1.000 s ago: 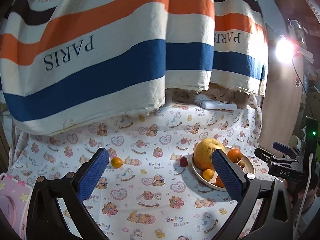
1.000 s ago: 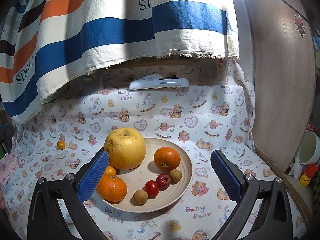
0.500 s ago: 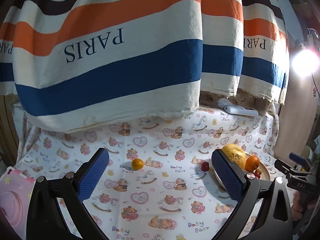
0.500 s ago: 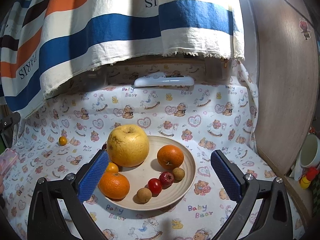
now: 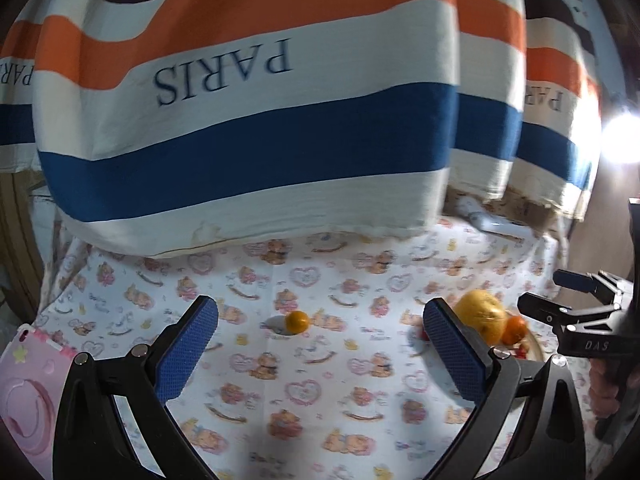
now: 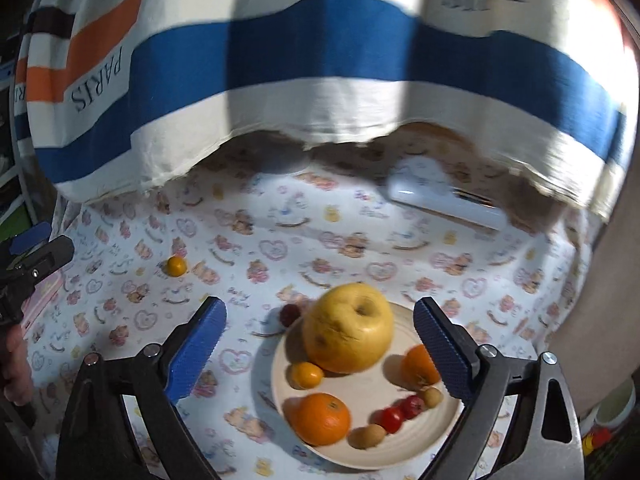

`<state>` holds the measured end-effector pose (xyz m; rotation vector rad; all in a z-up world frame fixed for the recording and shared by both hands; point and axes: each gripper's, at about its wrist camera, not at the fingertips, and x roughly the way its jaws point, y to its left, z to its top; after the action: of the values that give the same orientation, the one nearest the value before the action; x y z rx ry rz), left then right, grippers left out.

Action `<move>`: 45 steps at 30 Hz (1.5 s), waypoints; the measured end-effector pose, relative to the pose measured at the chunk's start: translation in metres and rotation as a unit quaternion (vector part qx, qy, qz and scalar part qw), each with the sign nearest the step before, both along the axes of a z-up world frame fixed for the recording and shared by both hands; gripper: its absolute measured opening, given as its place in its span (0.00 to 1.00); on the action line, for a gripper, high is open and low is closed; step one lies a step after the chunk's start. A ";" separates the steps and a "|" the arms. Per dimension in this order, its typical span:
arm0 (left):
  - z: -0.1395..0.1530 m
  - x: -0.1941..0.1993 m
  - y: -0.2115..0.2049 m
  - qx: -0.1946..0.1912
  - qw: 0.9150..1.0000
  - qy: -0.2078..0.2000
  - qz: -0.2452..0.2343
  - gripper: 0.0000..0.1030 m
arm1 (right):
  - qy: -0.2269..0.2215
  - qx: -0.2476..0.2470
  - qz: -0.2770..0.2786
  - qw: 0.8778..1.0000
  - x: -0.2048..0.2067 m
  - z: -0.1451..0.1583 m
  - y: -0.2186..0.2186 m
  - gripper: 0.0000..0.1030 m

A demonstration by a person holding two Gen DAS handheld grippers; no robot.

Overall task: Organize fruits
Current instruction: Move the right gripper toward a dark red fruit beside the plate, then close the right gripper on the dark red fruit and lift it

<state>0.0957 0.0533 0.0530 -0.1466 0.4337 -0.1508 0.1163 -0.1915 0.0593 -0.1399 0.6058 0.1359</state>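
Note:
My left gripper (image 5: 320, 316) is open over the bear-print cloth, and a small orange (image 5: 297, 322) lies ahead between its fingers, untouched. A beige plate (image 6: 440, 432) carries a big yellow fruit (image 6: 348, 328), two oranges (image 6: 320, 418), a small orange (image 6: 306, 374) and several tiny red and brown fruits. A dark red fruit (image 6: 289, 314) lies on the cloth at the plate's left rim. My right gripper (image 6: 320, 312) hovers above the plate, its jaws closing with nothing pressed between the pads. The loose small orange (image 6: 176, 266) sits far left. The right gripper (image 5: 560, 294) shows at the right edge.
A striped cloth (image 5: 280, 120) printed PARIS hangs over the back of the table. A white flat device (image 6: 448, 200) lies beneath its hem. A pink item (image 5: 24, 380) sits at the left edge, a bright lamp (image 5: 620, 140) and a wooden panel (image 6: 600, 280) at the right.
The left view has swung left, bringing the small orange between its fingers and pushing the plate to the right. The right gripper has risen and rolled, and its fingers stand closer together.

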 end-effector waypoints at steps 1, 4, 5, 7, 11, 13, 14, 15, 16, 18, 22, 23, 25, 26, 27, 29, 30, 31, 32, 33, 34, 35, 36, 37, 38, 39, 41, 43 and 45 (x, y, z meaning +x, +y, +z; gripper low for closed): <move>-0.002 0.003 0.003 0.001 1.000 0.004 0.002 0.99 | 0.018 -0.003 0.009 1.000 0.009 -0.002 0.008 0.85; -0.007 0.009 0.010 -0.004 1.000 0.015 0.009 0.99 | 0.089 -0.011 0.045 0.995 0.040 -0.015 0.032 0.72; -0.008 0.011 0.012 -0.007 1.000 0.018 0.011 0.99 | 0.101 -0.018 0.049 0.993 0.046 -0.021 0.038 0.70; -0.008 0.011 0.014 -0.011 1.000 0.021 0.011 0.99 | 0.128 -0.041 0.052 0.990 0.062 -0.035 0.051 0.59; -0.010 0.013 0.017 -0.014 0.999 0.027 0.019 0.99 | 0.156 -0.079 0.028 0.984 0.087 -0.060 0.063 0.45; -0.011 0.014 0.018 -0.017 0.999 0.030 0.018 0.99 | 0.155 -0.121 0.019 0.980 0.095 -0.068 0.071 0.44; -0.011 0.015 0.018 -0.018 0.999 0.031 0.017 0.99 | 0.153 -0.140 0.014 0.978 0.099 -0.072 0.074 0.44; -0.010 0.015 0.018 -0.019 0.999 0.030 0.017 0.99 | 0.155 -0.153 0.010 0.976 0.102 -0.075 0.077 0.44; -0.009 0.014 0.019 -0.021 0.999 0.029 0.016 0.99 | 0.159 -0.161 0.009 0.974 0.105 -0.078 0.078 0.42; -0.008 0.013 0.019 -0.022 0.999 0.027 0.016 0.99 | 0.164 -0.174 0.007 0.971 0.110 -0.083 0.082 0.39; -0.006 0.011 0.020 -0.027 0.999 0.027 0.020 0.99 | 0.181 -0.198 -0.016 0.963 0.125 -0.097 0.086 0.34; -0.007 0.012 0.021 -0.029 0.999 0.030 0.020 0.99 | 0.191 -0.194 -0.020 0.962 0.129 -0.100 0.086 0.33; -0.008 0.014 0.021 -0.031 0.999 0.037 0.019 0.99 | 0.200 -0.195 -0.019 0.960 0.134 -0.105 0.089 0.32; -0.009 0.015 0.022 -0.032 0.999 0.040 0.019 0.99 | 0.200 -0.199 -0.019 0.959 0.136 -0.106 0.090 0.32; -0.009 0.016 0.022 -0.032 0.998 0.042 0.017 0.99 | 0.201 -0.203 -0.021 0.958 0.138 -0.107 0.091 0.32; -0.009 0.016 0.020 -0.027 0.999 0.041 0.015 0.99 | 0.206 -0.203 -0.023 0.957 0.142 -0.109 0.091 0.31; -0.009 0.016 0.019 -0.024 0.999 0.039 0.016 0.99 | 0.204 -0.205 -0.023 0.957 0.143 -0.109 0.091 0.31; -0.008 0.015 0.018 -0.020 0.999 0.037 0.017 0.99 | 0.205 -0.206 -0.021 0.957 0.144 -0.109 0.093 0.30; -0.008 0.015 0.018 -0.017 0.999 0.035 0.016 0.99 | 0.207 -0.205 -0.019 0.956 0.146 -0.109 0.094 0.29; -0.008 0.015 0.018 -0.016 0.999 0.035 0.015 0.99 | 0.208 -0.208 -0.019 0.956 0.147 -0.109 0.096 0.28; -0.008 0.015 0.018 -0.017 0.999 0.036 0.014 0.99 | 0.209 -0.212 -0.016 0.954 0.147 -0.110 0.098 0.28; -0.008 0.016 0.018 -0.019 0.999 0.037 0.013 0.99 | 0.212 -0.224 -0.012 0.951 0.148 -0.113 0.101 0.28; -0.008 0.017 0.019 -0.023 0.999 0.039 0.013 0.99 | 0.213 -0.236 -0.012 0.948 0.148 -0.116 0.104 0.28; -0.009 0.017 0.020 -0.025 0.999 0.041 0.014 0.99 | 0.214 -0.250 -0.013 0.944 0.148 -0.120 0.104 0.27; -0.009 0.018 0.021 -0.028 0.999 0.043 0.016 0.99 | 0.211 -0.262 -0.012 0.942 0.148 -0.121 0.108 0.26; -0.010 0.018 0.023 -0.031 0.998 0.045 0.017 0.99 | 0.212 -0.266 -0.012 0.940 0.149 -0.121 0.109 0.26; -0.009 0.019 0.025 -0.035 0.998 0.047 0.018 0.99 | 0.216 -0.272 -0.014 0.938 0.150 -0.120 0.112 0.26; -0.008 0.018 0.025 -0.037 0.998 0.046 0.017 0.99 | 0.216 -0.281 -0.016 0.935 0.150 -0.120 0.115 0.26; -0.006 0.016 0.024 -0.035 0.998 0.042 0.018 0.99 | 0.216 -0.281 -0.020 0.935 0.147 -0.119 0.120 0.25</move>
<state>0.1120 0.0776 0.0467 -0.2300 0.5101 -0.1250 0.2636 -0.0715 -0.0601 -0.6648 1.0787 -0.0538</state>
